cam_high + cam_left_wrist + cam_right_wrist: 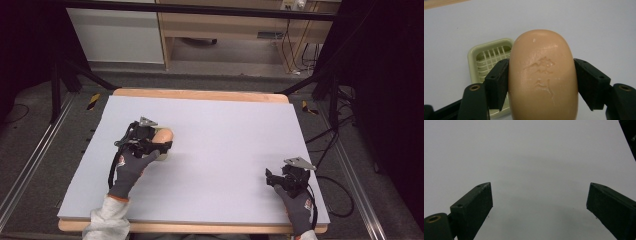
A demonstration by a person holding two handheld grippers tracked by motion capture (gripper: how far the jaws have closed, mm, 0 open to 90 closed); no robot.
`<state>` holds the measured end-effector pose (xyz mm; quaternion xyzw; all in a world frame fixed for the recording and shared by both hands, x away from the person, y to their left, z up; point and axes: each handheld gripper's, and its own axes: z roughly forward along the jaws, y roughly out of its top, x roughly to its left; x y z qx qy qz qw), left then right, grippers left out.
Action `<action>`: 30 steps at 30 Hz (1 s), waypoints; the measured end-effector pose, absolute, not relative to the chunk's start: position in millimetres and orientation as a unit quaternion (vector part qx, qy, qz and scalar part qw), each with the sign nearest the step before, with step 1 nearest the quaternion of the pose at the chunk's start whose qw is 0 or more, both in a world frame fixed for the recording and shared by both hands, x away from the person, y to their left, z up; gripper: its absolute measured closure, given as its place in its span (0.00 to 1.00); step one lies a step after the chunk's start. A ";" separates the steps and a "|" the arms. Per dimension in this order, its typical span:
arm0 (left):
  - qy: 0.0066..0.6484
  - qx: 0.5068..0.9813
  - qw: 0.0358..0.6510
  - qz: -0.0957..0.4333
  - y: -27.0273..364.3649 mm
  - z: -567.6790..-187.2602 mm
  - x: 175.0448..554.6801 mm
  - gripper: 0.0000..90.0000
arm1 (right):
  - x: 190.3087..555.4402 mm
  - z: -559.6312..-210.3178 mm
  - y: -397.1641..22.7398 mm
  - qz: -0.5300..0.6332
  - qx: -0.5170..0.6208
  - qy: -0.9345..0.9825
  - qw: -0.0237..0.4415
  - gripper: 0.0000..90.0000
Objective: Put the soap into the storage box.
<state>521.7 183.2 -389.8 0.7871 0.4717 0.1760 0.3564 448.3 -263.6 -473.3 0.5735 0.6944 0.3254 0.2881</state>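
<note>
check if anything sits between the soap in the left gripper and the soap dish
Nothing visible does. The left gripper is clamped on the soap, and the green soap dish lies just below and beside it, its grid bare.

High view fixed above the near edge, looking forward and down over the whole worktop (225, 150), left gripper view very close along its jaws at the bar of soap (542, 77) and soap dish (477, 58) seen at the high view's left, right gripper view close over bare worktop near right.
</note>
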 end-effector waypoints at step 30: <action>0.502 0.779 0.328 0.185 196.6 -411.9 560.5 0.35 | 449.1 -474.0 -264.6 0.323 0.574 0.694 0.289 0.08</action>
